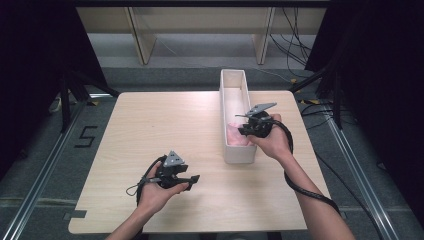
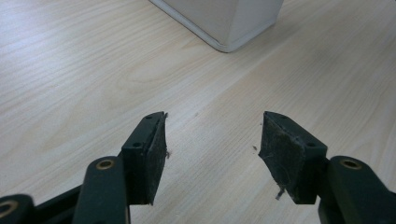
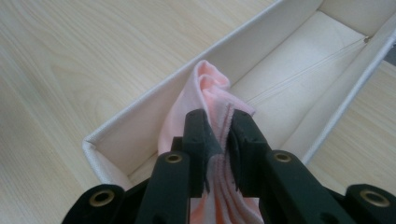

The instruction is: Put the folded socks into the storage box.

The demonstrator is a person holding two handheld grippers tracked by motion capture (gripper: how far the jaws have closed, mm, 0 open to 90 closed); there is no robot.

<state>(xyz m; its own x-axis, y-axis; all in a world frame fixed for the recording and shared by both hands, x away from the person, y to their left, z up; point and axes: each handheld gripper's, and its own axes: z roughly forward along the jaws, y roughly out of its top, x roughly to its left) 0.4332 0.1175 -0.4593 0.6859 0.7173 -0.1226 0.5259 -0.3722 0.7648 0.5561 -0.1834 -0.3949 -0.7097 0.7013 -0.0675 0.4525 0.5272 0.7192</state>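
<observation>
While our right gripper (image 3: 218,140) pinches a soft pink cloth (image 3: 205,98), that cloth hangs bunched inside the bin (image 1: 223,100), near its closer end. Its folds are smooth, with a stitched hem running up between the black pads (image 3: 203,140), which press on it from both sides. We see the bin as a long, narrow, off-white box with straight fabric-like walls, a seam along its floor and rounded corners. It stands lengthwise on a pale wood-grain table (image 1: 150,130). Our left gripper (image 2: 212,140) hangs over bare tabletop short of the bin's near corner, jaws apart and nothing between them, their worn pads fraying at the edges. Left of the table, well away from the bin, a black "5" (image 1: 86,136) marks the grey floor.
</observation>
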